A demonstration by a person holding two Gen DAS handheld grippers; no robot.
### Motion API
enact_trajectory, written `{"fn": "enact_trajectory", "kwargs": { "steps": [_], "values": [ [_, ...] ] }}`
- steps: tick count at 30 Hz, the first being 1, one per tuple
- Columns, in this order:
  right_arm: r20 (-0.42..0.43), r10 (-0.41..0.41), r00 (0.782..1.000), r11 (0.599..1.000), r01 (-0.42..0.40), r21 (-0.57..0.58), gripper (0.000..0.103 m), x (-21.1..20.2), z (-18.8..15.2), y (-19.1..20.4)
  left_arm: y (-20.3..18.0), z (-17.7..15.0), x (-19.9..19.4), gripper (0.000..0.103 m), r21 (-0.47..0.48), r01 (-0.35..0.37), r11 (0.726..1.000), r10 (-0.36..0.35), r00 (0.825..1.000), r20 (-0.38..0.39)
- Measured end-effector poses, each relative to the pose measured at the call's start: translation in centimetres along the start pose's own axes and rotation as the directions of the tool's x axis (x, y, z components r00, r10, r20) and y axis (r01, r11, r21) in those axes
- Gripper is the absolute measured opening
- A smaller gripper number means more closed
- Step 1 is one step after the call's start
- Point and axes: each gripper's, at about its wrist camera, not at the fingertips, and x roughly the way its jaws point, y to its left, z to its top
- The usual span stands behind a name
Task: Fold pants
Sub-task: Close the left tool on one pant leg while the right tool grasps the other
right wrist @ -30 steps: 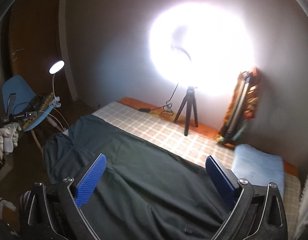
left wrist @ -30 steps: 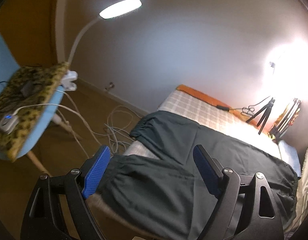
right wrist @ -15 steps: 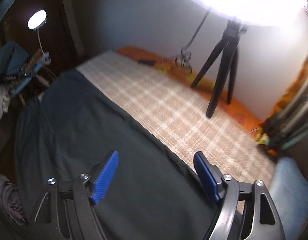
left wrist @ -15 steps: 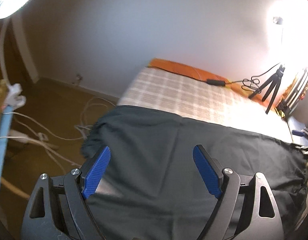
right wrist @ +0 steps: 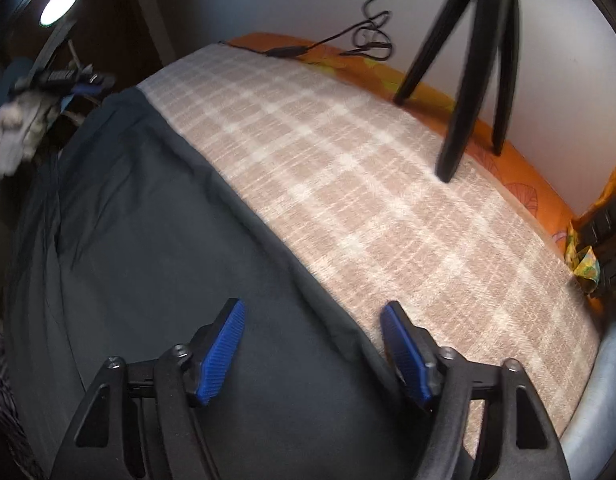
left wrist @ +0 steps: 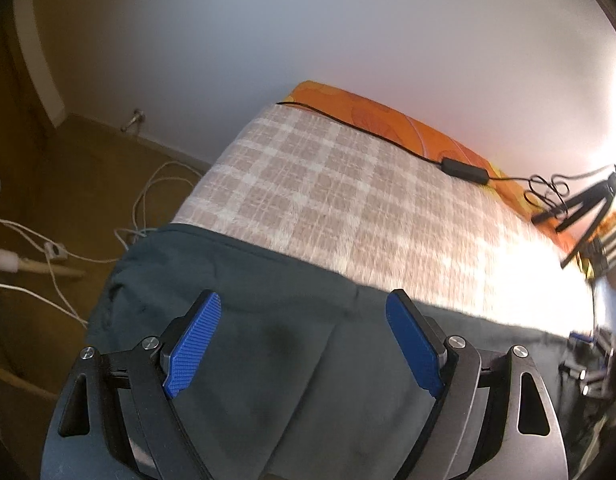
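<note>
Dark green pants point(left wrist: 292, 340) point(right wrist: 148, 248) lie flat along the near side of a bed with a checked beige cover point(left wrist: 347, 208) point(right wrist: 387, 184). My left gripper point(left wrist: 304, 340) hangs open just above the pants near their waistband end, nothing between its blue pads. My right gripper point(right wrist: 311, 344) is low over the pants' far edge; its jaws are closing, with that fabric edge lying between the pads, which do not press on it. At the right edge of the left wrist view the right gripper point(left wrist: 587, 364) shows blurred.
A black tripod point(right wrist: 467, 60) stands on the bed's far side by the orange sheet point(left wrist: 387, 120). A black cable with an inline box point(left wrist: 463, 170) runs along it. White cables point(left wrist: 148, 200) lie on the floor at left. A lamp point(right wrist: 60, 4) glows at far left.
Both grippers have come down toward the bed and tilted lower. The left has shifted from the floor side over the pants. The right gripper's jaws have narrowed.
</note>
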Motion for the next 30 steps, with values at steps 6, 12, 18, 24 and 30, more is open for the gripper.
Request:
{"fn": "enact_trajectory", "kwargs": {
  "steps": [6,12,18,24,30],
  "values": [
    [0.039,-0.055,0.998,0.998,0.056,-0.011,0.000,-1.8,-1.0,3.2,0.7,1.0,2.3,0.085,-0.089,-0.016,0.996,0.009,0.997,-0.073],
    [0.168,-0.105,0.980,0.994,0.110,-0.025,0.000,-7.4,-2.1,5.9,1.9,0.9,3.2,0.085,-0.171,-0.038,0.985,0.017,0.992,-0.122],
    [0.172,-0.086,0.981,0.986,0.108,-0.125,0.000,-9.7,-4.1,9.9,2.5,1.1,3.9,0.085,-0.233,-0.029,0.972,-0.006,0.989,-0.148],
    [0.157,-0.108,0.982,0.974,0.136,-0.181,0.000,-9.7,-6.1,12.1,2.1,0.7,4.4,0.083,-0.239,-0.071,0.968,0.041,0.991,-0.129],
    [0.185,-0.143,0.972,0.975,0.171,-0.143,0.000,-9.6,-5.7,11.1,1.7,-0.3,3.5,0.018,-0.219,-0.148,0.964,0.144,0.989,-0.036]
  ]
}}
